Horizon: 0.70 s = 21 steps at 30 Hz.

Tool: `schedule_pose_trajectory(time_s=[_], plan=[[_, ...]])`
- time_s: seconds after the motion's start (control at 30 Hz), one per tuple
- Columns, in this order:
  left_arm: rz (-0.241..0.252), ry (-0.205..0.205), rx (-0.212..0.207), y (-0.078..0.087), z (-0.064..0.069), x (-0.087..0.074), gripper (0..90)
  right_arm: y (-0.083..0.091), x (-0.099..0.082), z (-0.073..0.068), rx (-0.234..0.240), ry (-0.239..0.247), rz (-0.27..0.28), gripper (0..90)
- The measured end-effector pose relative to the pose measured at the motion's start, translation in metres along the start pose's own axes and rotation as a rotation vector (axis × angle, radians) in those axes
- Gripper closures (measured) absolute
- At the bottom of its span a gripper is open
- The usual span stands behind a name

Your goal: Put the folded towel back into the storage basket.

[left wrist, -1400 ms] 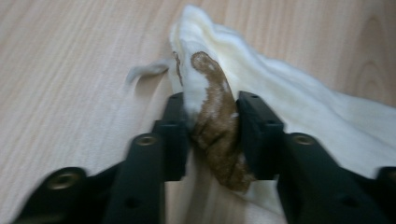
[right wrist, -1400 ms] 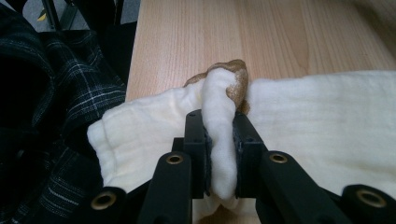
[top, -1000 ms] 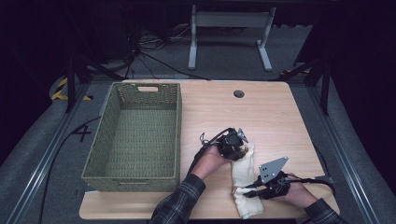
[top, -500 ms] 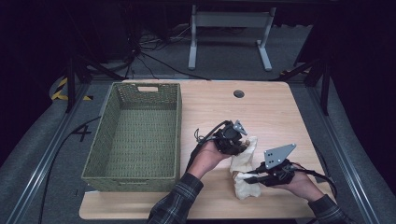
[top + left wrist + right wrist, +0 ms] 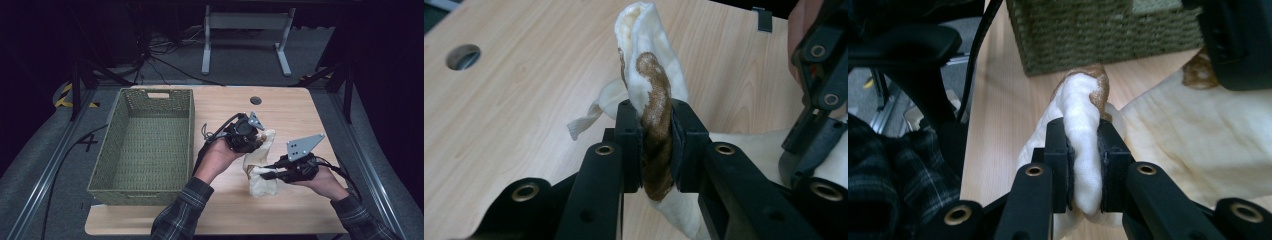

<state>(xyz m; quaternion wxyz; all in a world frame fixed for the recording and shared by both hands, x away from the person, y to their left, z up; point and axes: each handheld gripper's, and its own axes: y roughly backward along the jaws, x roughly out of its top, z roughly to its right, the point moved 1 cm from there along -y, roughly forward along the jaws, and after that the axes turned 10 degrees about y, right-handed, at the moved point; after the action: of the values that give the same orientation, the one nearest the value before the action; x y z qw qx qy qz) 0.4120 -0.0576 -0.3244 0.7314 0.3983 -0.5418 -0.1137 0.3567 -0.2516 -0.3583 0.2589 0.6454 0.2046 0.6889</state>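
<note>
A cream cloth with brown patches (image 5: 259,167) hangs between my two grippers above the wooden table (image 5: 300,105). My left gripper (image 5: 256,141) is shut on its far upper end; in the left gripper view the pads pinch a bunched brown-and-cream fold of the cloth (image 5: 651,117), held by the left gripper (image 5: 657,150). My right gripper (image 5: 263,173) is shut on the near part of the cloth; in the right gripper view a cream fold (image 5: 1082,130) is squeezed between the jaws of the right gripper (image 5: 1083,170). The cloth's lower end (image 5: 262,189) still rests on the table.
A green woven basket (image 5: 107,165) stands empty on the left half of the table; its side (image 5: 1098,30) looms close ahead in the right gripper view. A round cable hole (image 5: 256,100) lies near the table's far edge. Both plaid sleeves come in from the bottom.
Both grippers have risen with the cloth pinched in them, lifting most of it off the table. The left hand has drifted slightly away from me and the right has come up beside it.
</note>
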Motion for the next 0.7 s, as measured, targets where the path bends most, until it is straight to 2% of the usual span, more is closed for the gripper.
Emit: schedule_pose_trajectory(time_s=[0.1,0.27,0.43,0.7], plan=[[0.012,-0.008,0.022,0.015,-0.004,0.001,77.5,0.002,0.011,0.006,-0.009,0.002,0.014,79.2],[0.028,-0.016,0.018,0.034,-0.015,-0.002,77.5,0.001,0.030,0.012,-0.022,0.016,0.022,79.1],[0.044,-0.012,0.021,0.052,-0.025,-0.008,77.6,-0.008,0.049,0.019,-0.009,0.020,0.030,79.1],[0.073,-0.023,0.040,0.092,-0.044,-0.025,77.6,-0.029,0.096,0.021,-0.024,0.063,0.015,79.1]])
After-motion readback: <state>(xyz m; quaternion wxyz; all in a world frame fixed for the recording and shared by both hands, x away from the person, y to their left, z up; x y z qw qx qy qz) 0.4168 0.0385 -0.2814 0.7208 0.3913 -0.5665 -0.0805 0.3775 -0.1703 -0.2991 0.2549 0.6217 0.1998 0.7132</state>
